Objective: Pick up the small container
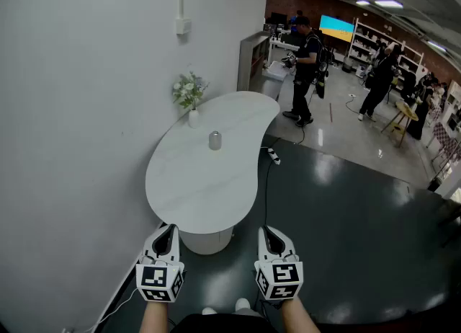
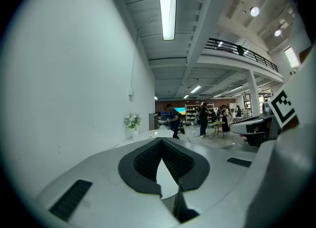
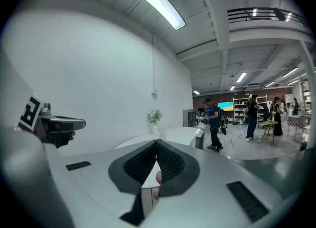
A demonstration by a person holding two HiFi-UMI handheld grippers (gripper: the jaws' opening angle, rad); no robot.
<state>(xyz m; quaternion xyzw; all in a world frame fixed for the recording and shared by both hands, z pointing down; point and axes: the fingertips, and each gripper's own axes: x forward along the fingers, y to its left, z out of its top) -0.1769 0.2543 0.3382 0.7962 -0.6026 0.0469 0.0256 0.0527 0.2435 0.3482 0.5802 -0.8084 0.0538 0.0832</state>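
The small grey container (image 1: pixel 215 140) stands upright near the middle of the white kidney-shaped table (image 1: pixel 194 187). Both grippers hang low in front of the table's near edge, well short of the container. My left gripper (image 1: pixel 171 228) points at the table's near left end, and its jaws meet at the tip with nothing between them (image 2: pixel 161 140). My right gripper (image 1: pixel 267 231) is level with it, off the table's right edge, over dark floor. Its jaws are shut too and hold nothing (image 3: pixel 157 141).
A white vase of flowers (image 1: pixel 191 99) stands at the table's far left, against the white wall (image 1: pixel 86 108). A power strip (image 1: pixel 274 156) and its cable lie on the dark floor to the right. Several people (image 1: pixel 306 68) stand in the background.
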